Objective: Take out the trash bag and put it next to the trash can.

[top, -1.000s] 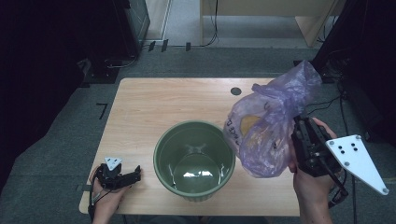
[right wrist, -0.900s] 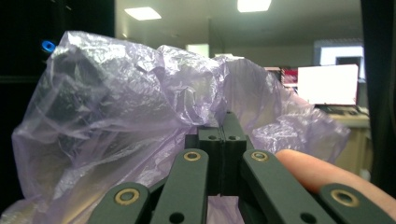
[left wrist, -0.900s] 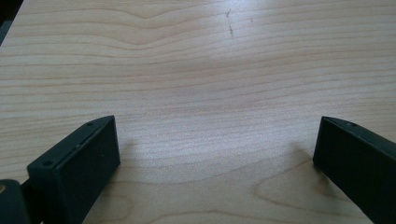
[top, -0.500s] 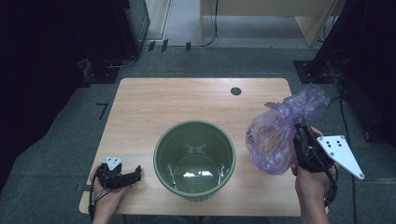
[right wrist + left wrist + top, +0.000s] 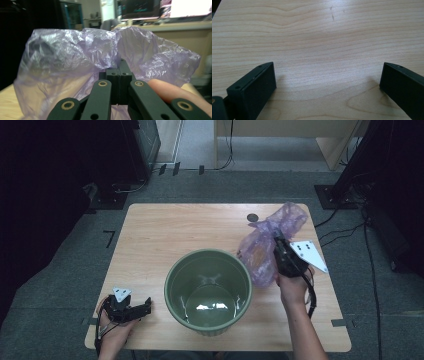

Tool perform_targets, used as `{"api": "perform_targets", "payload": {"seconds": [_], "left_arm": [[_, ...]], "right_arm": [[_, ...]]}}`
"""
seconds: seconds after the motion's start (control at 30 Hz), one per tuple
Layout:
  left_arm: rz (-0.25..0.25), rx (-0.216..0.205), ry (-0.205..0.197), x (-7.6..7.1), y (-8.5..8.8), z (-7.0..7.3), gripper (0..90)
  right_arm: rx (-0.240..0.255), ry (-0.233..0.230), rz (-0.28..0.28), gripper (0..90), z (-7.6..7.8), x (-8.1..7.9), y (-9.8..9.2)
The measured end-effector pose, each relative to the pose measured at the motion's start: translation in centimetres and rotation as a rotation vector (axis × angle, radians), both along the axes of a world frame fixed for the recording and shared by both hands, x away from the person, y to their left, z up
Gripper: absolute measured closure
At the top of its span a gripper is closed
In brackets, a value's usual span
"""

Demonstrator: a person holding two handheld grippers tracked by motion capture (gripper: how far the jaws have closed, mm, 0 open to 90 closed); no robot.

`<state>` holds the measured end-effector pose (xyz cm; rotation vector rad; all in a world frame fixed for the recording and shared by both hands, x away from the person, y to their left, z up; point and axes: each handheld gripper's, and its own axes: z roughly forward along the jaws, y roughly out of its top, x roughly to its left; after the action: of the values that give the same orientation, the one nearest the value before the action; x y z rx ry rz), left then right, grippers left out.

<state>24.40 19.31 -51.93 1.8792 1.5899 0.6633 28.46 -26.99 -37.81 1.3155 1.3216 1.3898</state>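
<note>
A crumpled purple plastic bag (image 5: 270,240) hangs at the table's right side, just right of a green bucket (image 5: 208,290). My right gripper (image 5: 278,245) is shut on the bag's film. In the right gripper view the two jaws meet tight at the right gripper (image 5: 119,68), and the purple bag (image 5: 72,57) billows up around and behind them. A fingertip (image 5: 170,91) of the person's hand shows beside the jaws. My left gripper (image 5: 145,306) lies on the table near the front left corner, open. In the left gripper view bare wood lies between the jaws of the left gripper (image 5: 327,75).
The wooden table (image 5: 165,230) has a small dark round hole (image 5: 252,217) near its far edge, beside the bag. The bucket stands at the middle front. Dark cabinets and cables (image 5: 225,150) lie on the floor beyond the table.
My right gripper has carried the purple bag down and away from above the bucket's right rim, out to the table's right side. The left gripper has stayed put.
</note>
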Motion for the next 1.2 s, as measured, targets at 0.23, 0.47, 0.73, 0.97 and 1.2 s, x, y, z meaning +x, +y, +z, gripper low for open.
{"api": "perform_targets", "payload": {"seconds": [0.23,0.47,0.73,0.97,1.2], "left_arm": [[0.000,-0.001,0.000,0.0,0.0,0.0,0.0],[0.001,-0.002,-0.002,0.0,0.0,0.0,0.0],[-0.001,0.000,-0.002,0.0,0.0,0.0,0.0],[-0.002,0.000,-0.002,0.0,0.0,0.0,0.0],[-0.001,-0.001,-0.001,0.0,0.0,0.0,0.0]], "right_arm": [[0.066,-0.090,0.171,84.8,0.3,1.6,2.6],[-0.014,0.027,0.321,53.8,-3.3,2.0,1.5],[0.005,0.067,0.313,46.2,-4.3,0.6,-1.0],[0.006,0.075,0.296,34.8,-4.8,-1.3,-2.6],[0.025,0.089,0.291,27.9,-5.5,-2.7,-4.5]]}}
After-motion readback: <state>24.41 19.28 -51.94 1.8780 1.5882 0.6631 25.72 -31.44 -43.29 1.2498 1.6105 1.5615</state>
